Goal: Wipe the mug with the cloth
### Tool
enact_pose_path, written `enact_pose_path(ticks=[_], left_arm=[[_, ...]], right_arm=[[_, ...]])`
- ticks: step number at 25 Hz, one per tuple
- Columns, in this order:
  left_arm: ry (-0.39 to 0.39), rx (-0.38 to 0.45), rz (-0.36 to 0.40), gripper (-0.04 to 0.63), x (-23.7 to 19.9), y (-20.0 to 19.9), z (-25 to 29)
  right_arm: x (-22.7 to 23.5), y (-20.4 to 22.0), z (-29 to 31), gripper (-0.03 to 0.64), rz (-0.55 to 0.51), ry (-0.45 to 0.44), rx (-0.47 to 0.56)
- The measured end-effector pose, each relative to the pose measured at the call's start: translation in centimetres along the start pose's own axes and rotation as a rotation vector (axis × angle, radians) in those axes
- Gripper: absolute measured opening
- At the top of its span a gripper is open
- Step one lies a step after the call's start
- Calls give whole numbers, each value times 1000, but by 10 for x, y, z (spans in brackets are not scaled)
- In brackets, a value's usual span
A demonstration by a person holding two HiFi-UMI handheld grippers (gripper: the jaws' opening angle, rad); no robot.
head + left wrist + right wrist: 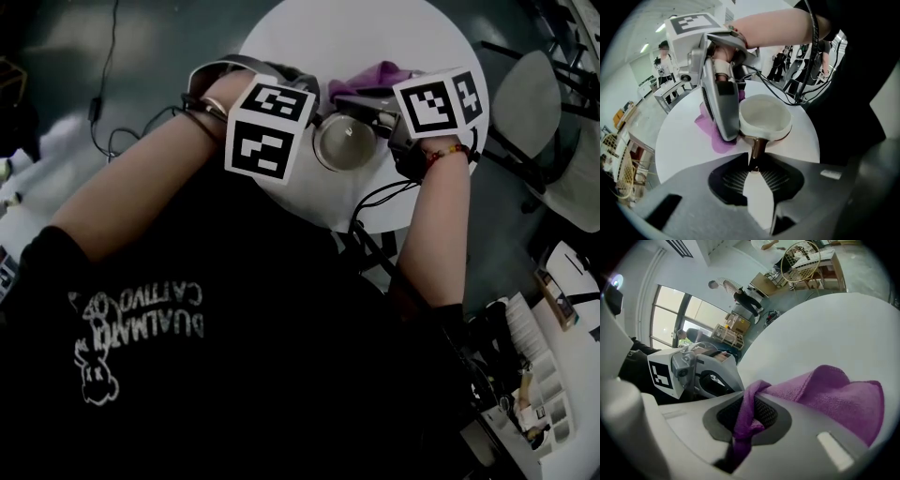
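White lettering across the black shirt (141, 319) in the head view, and it reads back to front. The smaller line spells CATTIVO. The bigger line under it starts DUALMA, and its last letters are too unclear to call. A small white cartoon figure is printed just beside the words. The marker cubes (270, 129) carry black-and-white square code patterns only.

The right gripper (745, 413) closes its fingers (806, 423) on a purple cloth (834, 397), bunched at lower centre and spreading right across the white round desk (825, 333). At middle left sits the left gripper (717, 378) with its marker cube (661, 373). A wire basket (801, 258) stands at top.
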State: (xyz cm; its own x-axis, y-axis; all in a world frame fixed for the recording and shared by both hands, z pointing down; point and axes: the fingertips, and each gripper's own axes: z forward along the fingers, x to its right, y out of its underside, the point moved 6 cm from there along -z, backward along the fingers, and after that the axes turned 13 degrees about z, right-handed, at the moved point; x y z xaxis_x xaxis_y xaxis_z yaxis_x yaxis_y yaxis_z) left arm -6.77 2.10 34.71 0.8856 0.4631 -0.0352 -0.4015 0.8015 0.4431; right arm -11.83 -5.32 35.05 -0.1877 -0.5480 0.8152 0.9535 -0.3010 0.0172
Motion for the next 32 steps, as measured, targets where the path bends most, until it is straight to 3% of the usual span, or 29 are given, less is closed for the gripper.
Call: enact_pose_path(ticks=[3, 8, 15, 19, 23, 25, 28, 32], left_arm=[[-4, 27, -63, 77, 0, 0, 1], [-34, -1, -76, 75, 0, 2, 4], [-21, -46, -106, 75, -5, 2, 6], [-8, -75, -101, 75, -5, 0, 8], [4, -76, -105, 75, -4, -2, 9], [11, -73, -117, 77, -6, 0, 8], [26, -75, -142, 80, -9, 2, 8], [36, -89, -140, 81, -8, 2, 10]], right_arm=[[4, 3, -2, 25, -15, -18, 37], [12, 6, -5, 25, -31, -132, 124], [24, 21, -24, 25, 117, -322, 333], [35, 34, -32, 26, 156, -305, 458], [34, 47, -38, 26, 229, -374, 593], [39, 53, -43, 25, 251, -342, 652], [48, 62, -50, 26, 252, -181, 722], [46, 80, -55, 29, 250, -56, 765]])
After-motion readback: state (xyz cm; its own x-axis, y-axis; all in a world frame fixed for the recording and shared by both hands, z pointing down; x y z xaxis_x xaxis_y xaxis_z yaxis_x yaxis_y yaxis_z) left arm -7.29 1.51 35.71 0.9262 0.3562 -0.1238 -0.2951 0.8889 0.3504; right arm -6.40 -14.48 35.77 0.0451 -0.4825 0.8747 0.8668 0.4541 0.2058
